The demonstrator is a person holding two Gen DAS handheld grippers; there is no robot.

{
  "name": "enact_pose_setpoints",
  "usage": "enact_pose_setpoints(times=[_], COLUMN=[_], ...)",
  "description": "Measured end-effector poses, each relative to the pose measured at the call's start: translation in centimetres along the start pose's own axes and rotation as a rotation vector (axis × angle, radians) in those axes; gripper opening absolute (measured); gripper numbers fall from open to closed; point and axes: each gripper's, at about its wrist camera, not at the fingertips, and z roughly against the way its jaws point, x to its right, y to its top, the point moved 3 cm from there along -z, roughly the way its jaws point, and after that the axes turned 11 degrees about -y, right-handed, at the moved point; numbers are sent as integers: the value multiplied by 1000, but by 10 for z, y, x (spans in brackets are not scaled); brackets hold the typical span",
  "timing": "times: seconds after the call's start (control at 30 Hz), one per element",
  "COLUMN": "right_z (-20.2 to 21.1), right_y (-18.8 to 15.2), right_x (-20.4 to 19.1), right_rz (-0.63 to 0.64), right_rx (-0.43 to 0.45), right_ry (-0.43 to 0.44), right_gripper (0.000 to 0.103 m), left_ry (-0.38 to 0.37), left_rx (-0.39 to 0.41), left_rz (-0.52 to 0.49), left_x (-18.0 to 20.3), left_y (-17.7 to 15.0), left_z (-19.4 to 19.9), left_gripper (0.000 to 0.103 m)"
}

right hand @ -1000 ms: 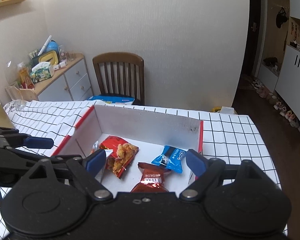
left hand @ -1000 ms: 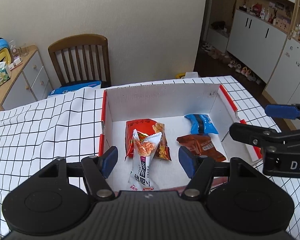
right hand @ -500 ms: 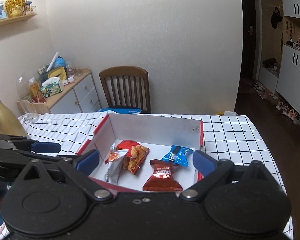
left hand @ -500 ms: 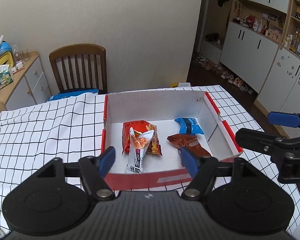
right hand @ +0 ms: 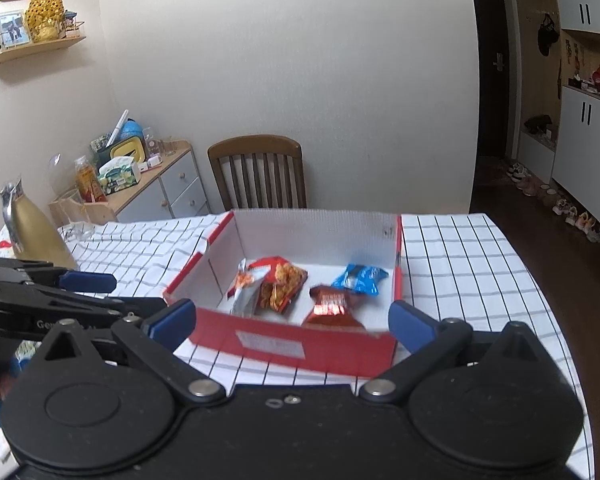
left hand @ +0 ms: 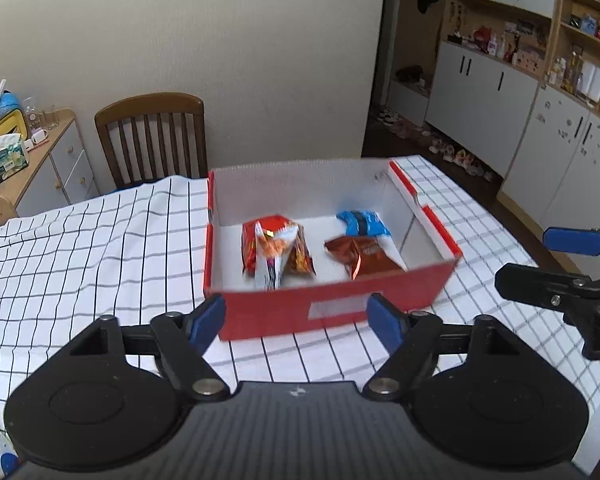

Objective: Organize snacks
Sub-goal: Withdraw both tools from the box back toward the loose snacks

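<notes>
A red cardboard box (left hand: 332, 312) with white inner walls stands on the checked tablecloth (left hand: 80, 240). Inside lie a red chip bag (left hand: 252, 240), a white packet (left hand: 274, 264) leaning on it, a blue packet (left hand: 362, 222) and a brown packet (left hand: 364, 258). My left gripper (left hand: 296, 318) hovers just short of the box's front wall, jaws opening, nothing between them. My right gripper (right hand: 292, 322) is also before the same box (right hand: 312, 344), open wide and empty. Each gripper shows at the edge of the other's view.
A wooden chair (left hand: 152, 136) stands behind the table. A sideboard (left hand: 40, 152) with clutter is at the left. A gold flask (right hand: 32, 228) stands on the table's left side. White cupboards (left hand: 480, 100) line the right wall. The table's right edge is near.
Both grippers have drawn back from over the box, so its red front wall now shows. Both pairs of jaws stand wider than before. The snacks stay in the box.
</notes>
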Motion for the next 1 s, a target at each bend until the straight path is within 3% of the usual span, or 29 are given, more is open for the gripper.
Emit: enact_pose_setpoints(times=[0.33,0.43,0.47,0.67,1.0], right_z=[15,17,17,12,-3], right_y=[-51,-67,-72,-106,-151], right_x=[3,0,-1,-6,-8], right_rz=[-4,-7,-4,-5,-11], right_rx=[-49,-69,-75,-140,-248], right_ry=[-17,-11,-12,-16,-28], right_gripper=[103,103,103,103,97], left_ry=[-48,-51,-52,-1,84], left_rx=[-66,-82,-76,-123,-201], left_rz=[78,104,115,118,217], left_x=[-1,-4,-6,-8,-28], left_y=[-49,-63,-67,-92,-126], left_z=[5,3,3,-9,-37], left_gripper=[85,102,103,103,103])
